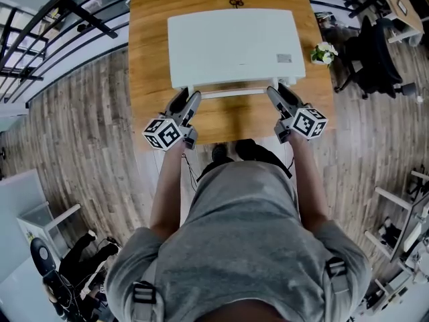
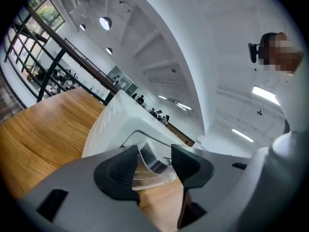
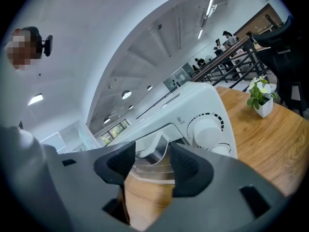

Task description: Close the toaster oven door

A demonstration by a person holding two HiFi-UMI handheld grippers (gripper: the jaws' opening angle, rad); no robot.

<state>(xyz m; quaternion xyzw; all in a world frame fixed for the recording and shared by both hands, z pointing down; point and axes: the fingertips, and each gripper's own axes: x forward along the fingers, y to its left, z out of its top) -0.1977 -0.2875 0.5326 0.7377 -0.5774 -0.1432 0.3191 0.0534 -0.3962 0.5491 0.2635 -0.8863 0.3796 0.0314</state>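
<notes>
The left gripper [image 1: 188, 99] and right gripper [image 1: 277, 94] each have jaws spread wide, with the near glass edge of the door [image 1: 234, 92] between them, seemingly not pinched. One toaster oven [image 1: 231, 45] sits mid-table [image 1: 147, 52], with one potted plant [image 1: 323, 53] to its right.
</notes>
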